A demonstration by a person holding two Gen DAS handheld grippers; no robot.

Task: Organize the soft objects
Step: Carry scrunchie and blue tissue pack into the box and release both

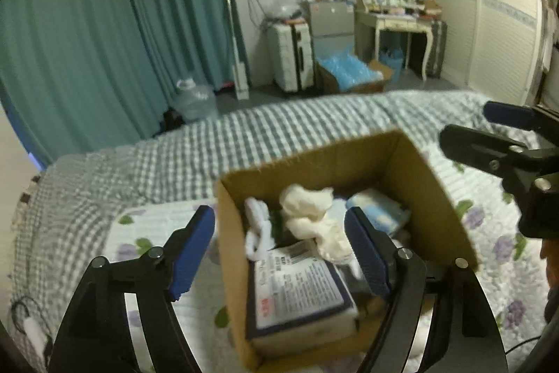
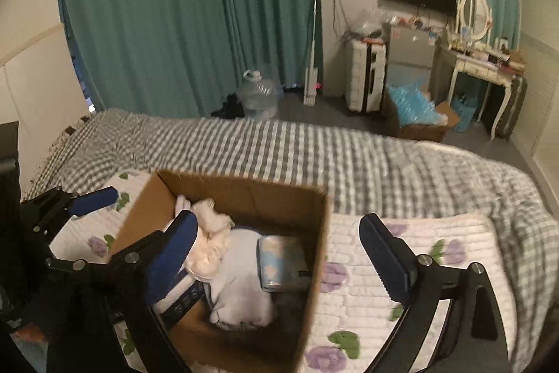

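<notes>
Cloth [image 1: 311, 215] sits in box [image 1: 412, 170] — between open left gripper [image 1: 279, 247] fingers, untouched.

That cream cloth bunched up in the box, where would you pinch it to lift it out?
Probably at its raised top fold, from straight above. The cream cloth lies crumpled in a heap in the cardboard box, whose walls block any sideways approach, and its loose folds give the fingers something to pinch.
</notes>
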